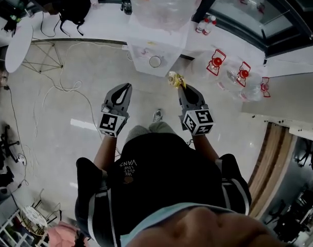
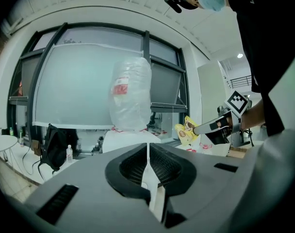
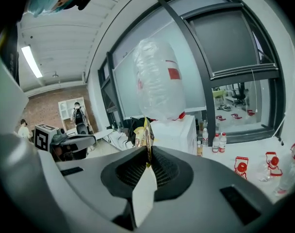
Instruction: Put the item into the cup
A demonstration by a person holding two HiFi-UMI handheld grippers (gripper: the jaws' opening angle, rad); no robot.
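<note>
My right gripper (image 1: 183,88) is shut on a small yellow snack packet (image 1: 175,79), which sticks out past its tips. In the right gripper view the packet (image 3: 145,132) stands upright, pinched between the jaws of the right gripper (image 3: 148,152). My left gripper (image 1: 126,88) is level with it on the left, shut and empty; the left gripper (image 2: 148,147) has its jaws meeting along one line. A small white cup (image 1: 155,61) sits on the white water dispenser (image 1: 156,50) ahead, between and beyond both grippers. The left gripper view shows the packet (image 2: 185,131) to its right.
A large clear water bottle (image 1: 164,4) tops the dispenser. Flattened bottles with red labels (image 1: 216,63) lie on the white ledge at right, and small bottles (image 1: 205,24) stand beside the dispenser. A round white table (image 1: 18,45) and floor cables (image 1: 58,86) are at left.
</note>
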